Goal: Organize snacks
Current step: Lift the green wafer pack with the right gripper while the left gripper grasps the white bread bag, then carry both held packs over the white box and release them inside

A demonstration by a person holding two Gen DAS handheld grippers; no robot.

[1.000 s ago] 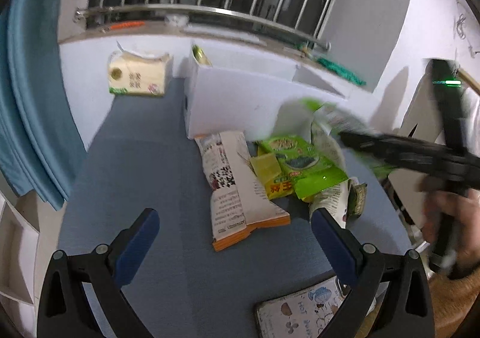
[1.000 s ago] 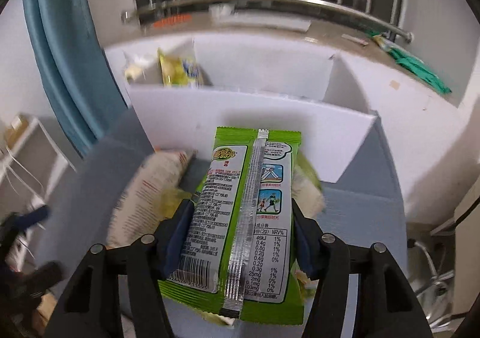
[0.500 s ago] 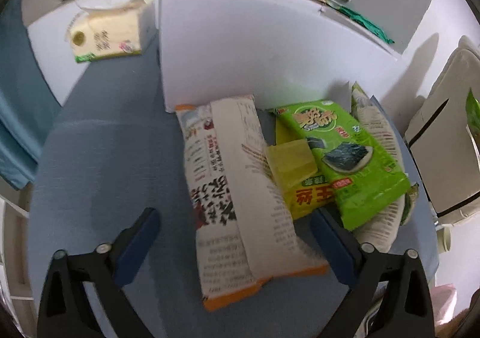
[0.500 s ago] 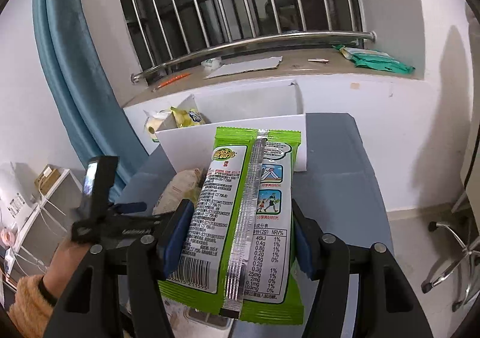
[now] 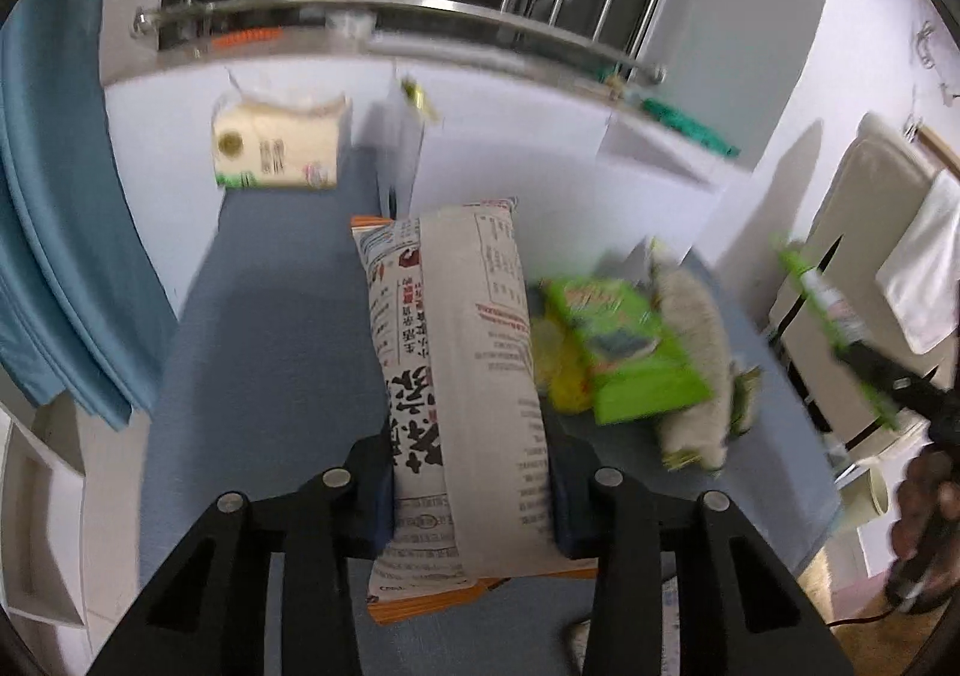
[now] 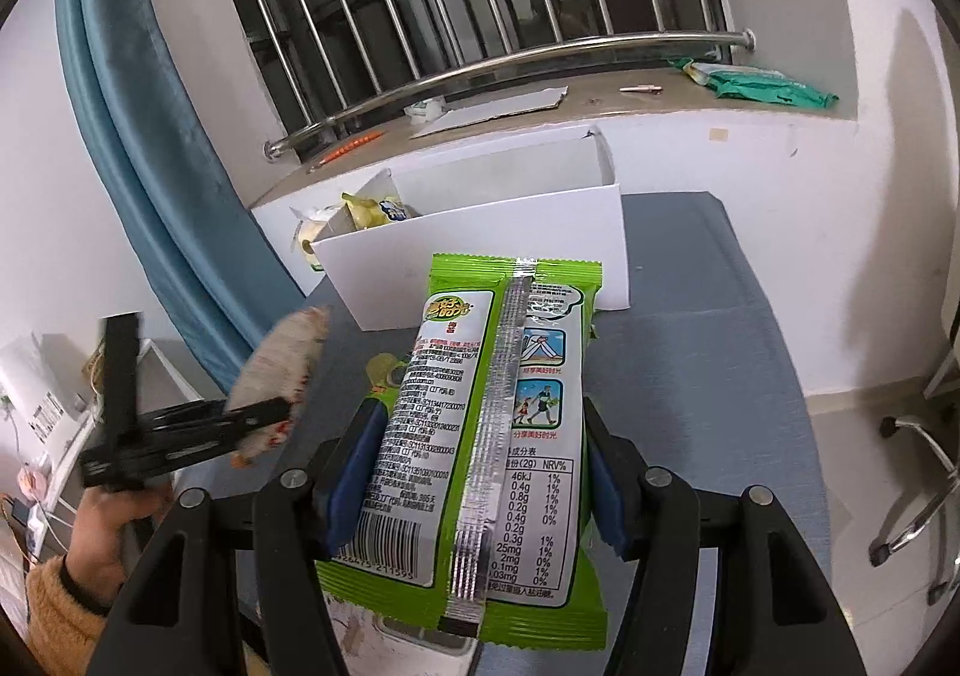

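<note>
A long white and orange snack bag point(image 5: 456, 328) lies lengthwise between the jaws of my left gripper point(image 5: 474, 472). The jaws are closing, and the blue pads press on both sides of the bag. In the right wrist view the left gripper point(image 6: 264, 418) holds the bag point(image 6: 282, 364) clear above the table. My right gripper point(image 6: 480, 466) is shut on a green snack packet point(image 6: 492, 406), back side up, in front of the white box point(image 6: 480, 232). A yellow packet point(image 6: 372, 208) stands in the box's left end.
A green seaweed packet point(image 5: 624, 352) lies with other snacks in a pile on the blue-grey table point(image 5: 270, 352). A tissue pack point(image 5: 276, 154) stands left of the box. A blue curtain point(image 6: 150, 136) hangs at the left and an office chair point(image 6: 924, 466) stands at the right.
My left gripper went from wide open over the table to closed around the white and orange bag and raised it. The right gripper swung back from the box and rolled, still holding the green packet.
</note>
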